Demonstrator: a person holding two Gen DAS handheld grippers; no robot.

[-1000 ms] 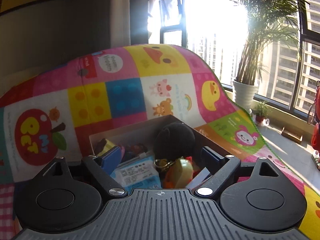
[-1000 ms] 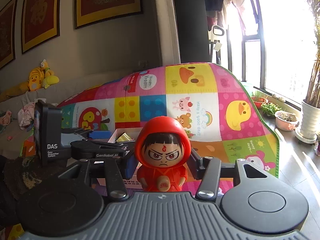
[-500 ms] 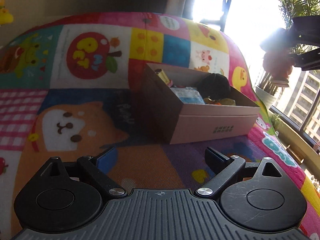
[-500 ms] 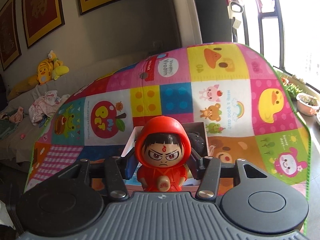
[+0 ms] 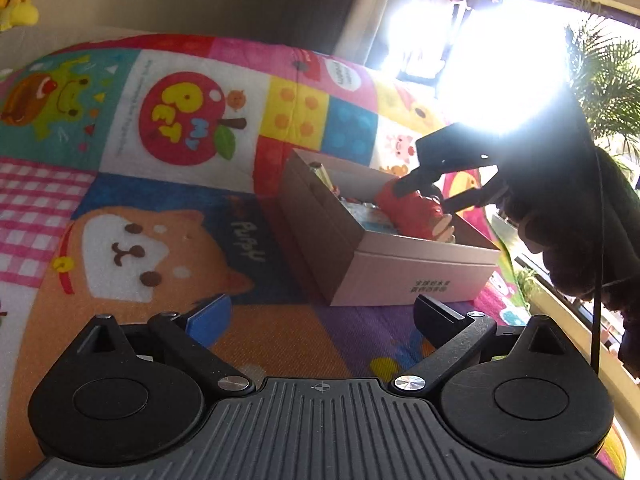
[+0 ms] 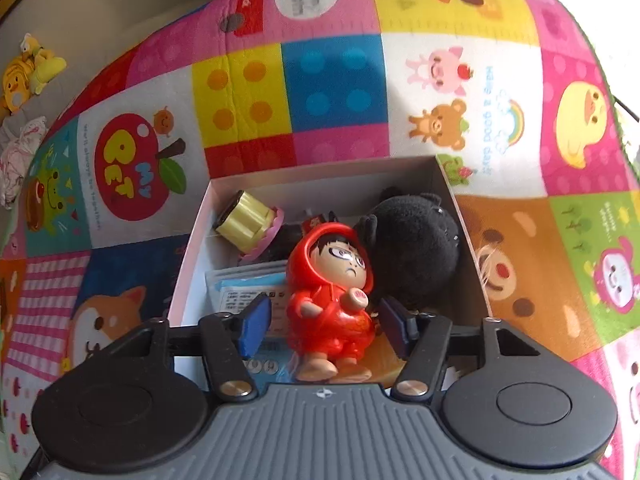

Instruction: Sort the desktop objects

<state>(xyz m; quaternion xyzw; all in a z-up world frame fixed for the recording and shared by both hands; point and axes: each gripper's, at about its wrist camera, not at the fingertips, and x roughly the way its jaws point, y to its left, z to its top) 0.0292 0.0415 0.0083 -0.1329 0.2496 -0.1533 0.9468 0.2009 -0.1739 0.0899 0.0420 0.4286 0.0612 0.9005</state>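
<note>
Right tongs (image 6: 322, 326) are over the open cardboard box (image 6: 192, 240) and their jaws are spreading right now, blue pads clear of the red hooded figurine (image 6: 328, 300) that sits tilted between them. That figurine is inside the box, leaning against a black plush toy (image 6: 416, 248), with a pale yellow roll (image 6: 244, 220) in the far corner and a blue-and-white packet (image 6: 240, 292) underneath. From the other side, the right tongs (image 5: 444, 196) reach in over the box (image 5: 420, 276), the figurine (image 5: 408, 208) lying on its side below them. Left tongs (image 5: 320, 320) hang spread wide and opening, nothing between them, above the colourful play mat (image 5: 160, 220) just short of the box.
</note>
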